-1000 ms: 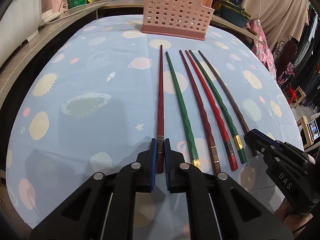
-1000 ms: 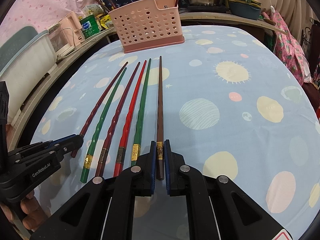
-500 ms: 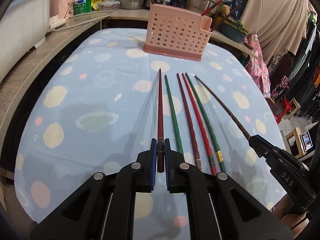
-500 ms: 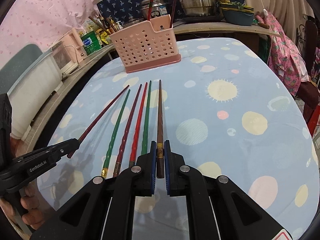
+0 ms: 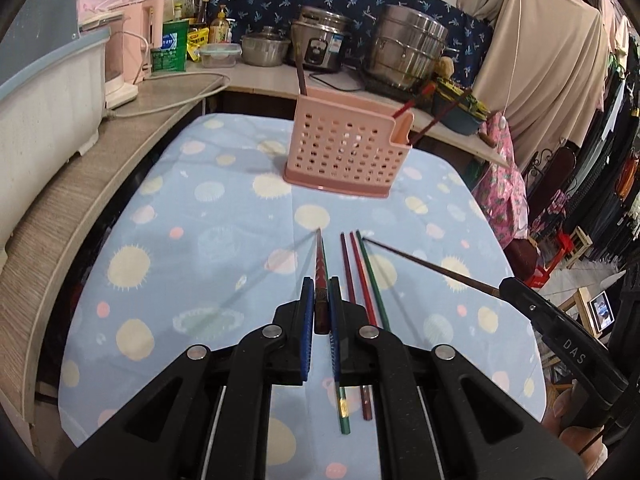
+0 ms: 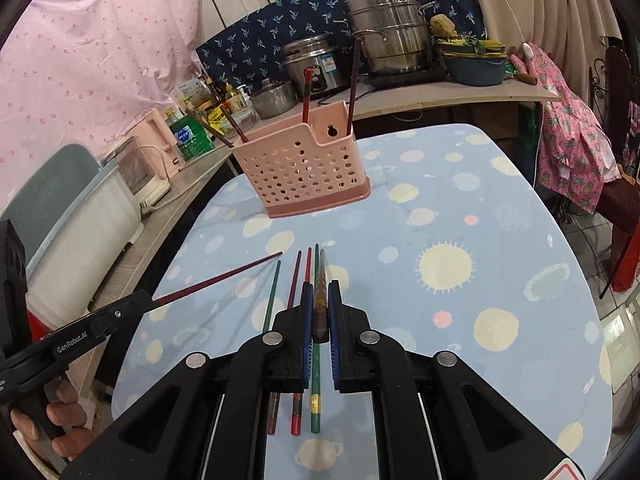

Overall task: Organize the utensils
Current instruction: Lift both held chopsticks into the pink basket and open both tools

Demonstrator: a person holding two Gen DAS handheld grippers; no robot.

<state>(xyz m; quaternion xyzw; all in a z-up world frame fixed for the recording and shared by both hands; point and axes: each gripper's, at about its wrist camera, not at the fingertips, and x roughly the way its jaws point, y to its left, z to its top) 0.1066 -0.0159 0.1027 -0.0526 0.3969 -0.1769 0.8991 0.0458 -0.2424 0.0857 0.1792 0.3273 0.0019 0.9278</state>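
The left gripper (image 5: 319, 312) pinches a dark red chopstick (image 5: 319, 268) above the tablecloth (image 5: 192, 248); the right gripper (image 6: 319, 314) pinches a brown chopstick (image 6: 321, 280). Four chopsticks (image 6: 295, 280) lie on the cloth. Only the right view shows the pink basket (image 6: 304, 172)'s hanging hole and the person's fingers (image 6: 64, 416).

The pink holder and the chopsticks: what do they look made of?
Pink holder: likely moulded plastic, matte, with even punched holes. Chopsticks on the cloth: glossy lacquered wood or resin, unclear which; twisted shafts, gold bands near the thick ends.
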